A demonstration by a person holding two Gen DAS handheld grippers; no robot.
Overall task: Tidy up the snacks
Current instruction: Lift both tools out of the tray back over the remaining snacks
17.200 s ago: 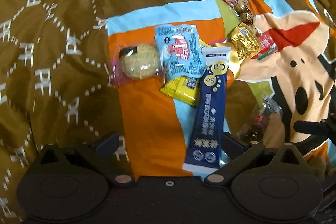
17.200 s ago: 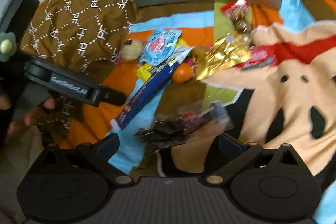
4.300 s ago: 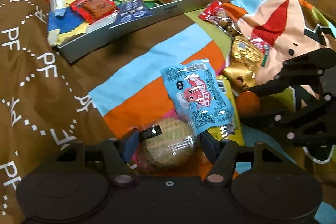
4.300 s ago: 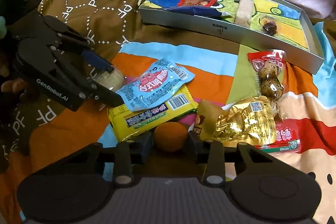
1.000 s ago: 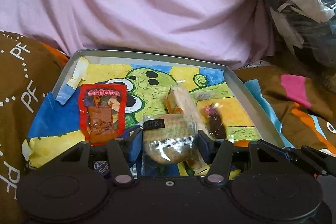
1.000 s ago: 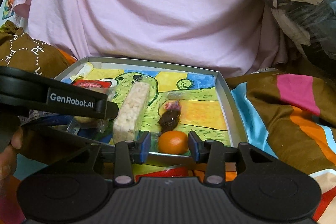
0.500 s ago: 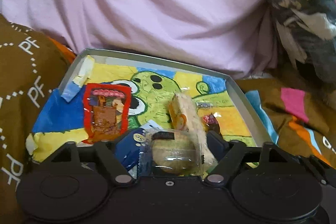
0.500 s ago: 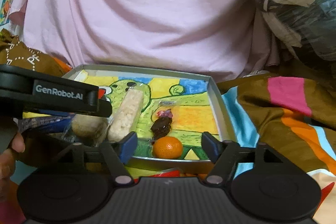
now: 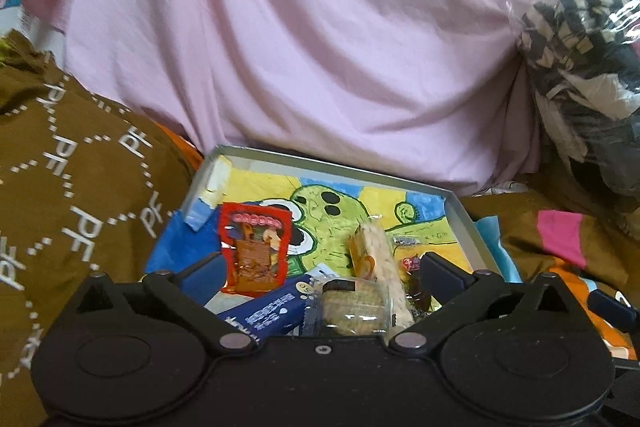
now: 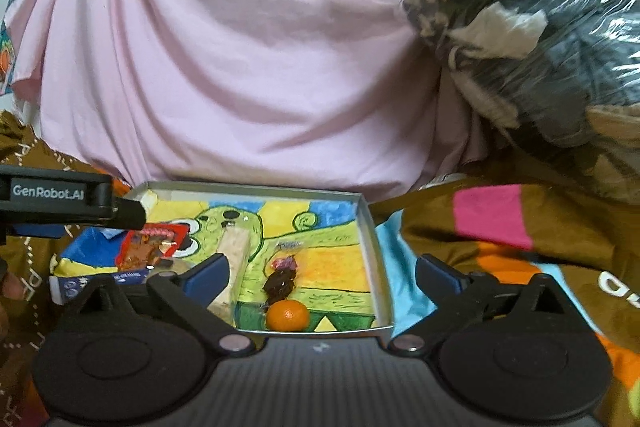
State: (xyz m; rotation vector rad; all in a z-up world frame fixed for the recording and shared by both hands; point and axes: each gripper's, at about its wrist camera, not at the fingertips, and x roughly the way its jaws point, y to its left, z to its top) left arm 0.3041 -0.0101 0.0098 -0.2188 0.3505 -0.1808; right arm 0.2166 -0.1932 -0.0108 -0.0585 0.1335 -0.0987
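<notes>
A grey tray [image 9: 470,227] lined with a green cartoon picture lies on the bed; it also shows in the right wrist view [image 10: 370,227]. In it lie a red snack packet [image 9: 254,251], a blue bar [image 9: 266,309], a wrapped round cookie [image 9: 352,303], a pale rice bar [image 9: 374,251] and a dark wrapped snack [image 10: 282,281]. My left gripper [image 9: 320,273] is open, with the cookie lying loose between its fingers. My right gripper [image 10: 320,273] is open above a small orange [image 10: 288,315] that rests in the tray's near corner.
A pink sheet [image 9: 300,47] rises behind the tray. A plastic-wrapped dark bundle [image 10: 520,19] sits at the right. A brown patterned blanket [image 9: 80,167] lies left, and a striped cartoon blanket [image 10: 500,219] lies right. The left gripper's arm [image 10: 60,203] crosses the right view's left side.
Both grippers have opened wide. The cookie and the orange, held a second ago, now lie released in the tray. Both cameras have tilted up a little.
</notes>
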